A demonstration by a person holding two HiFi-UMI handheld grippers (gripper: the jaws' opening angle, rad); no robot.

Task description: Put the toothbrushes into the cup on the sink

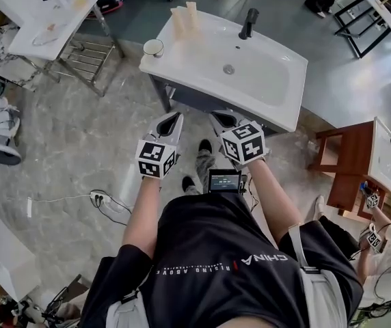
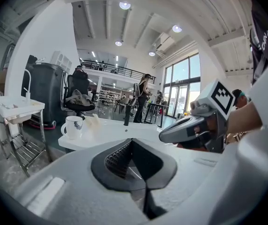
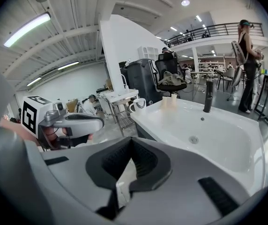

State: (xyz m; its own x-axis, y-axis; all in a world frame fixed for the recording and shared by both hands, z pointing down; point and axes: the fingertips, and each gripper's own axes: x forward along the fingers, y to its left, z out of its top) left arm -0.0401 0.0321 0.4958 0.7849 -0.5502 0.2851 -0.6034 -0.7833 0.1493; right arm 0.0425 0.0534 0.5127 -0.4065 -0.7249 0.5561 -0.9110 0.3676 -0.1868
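— At the sink's [image 1: 277, 108] left corner, what stands there?
— Cup [image 1: 153, 47], white, upright, with a handle, on the rim. Near it, along the back edge, two pale upright things [image 1: 185, 18]; too small to tell whether they're the toothbrushes.
— And the left hand-held gripper [image 2: 131, 138]?
— Jaws together, nothing between them. It's held in the air in front of the sink, well apart from the cup.
— Right hand-held gripper [image 3: 131, 137]?
— Jaws closed too, and empty. It sits just beside the left one, both pointing toward the sink without touching it.
— And the sink itself?
— Drain [image 1: 229, 68] in the middle; a dark faucet [image 1: 249, 23] stands on the back rim.
— Around the sink?
— Pale marbled floor [image 1: 79, 156] with a power strip [image 1: 100, 198] lying on it, and a second white sink [image 1: 52, 19] on a metal frame off to the upper left in the head view.
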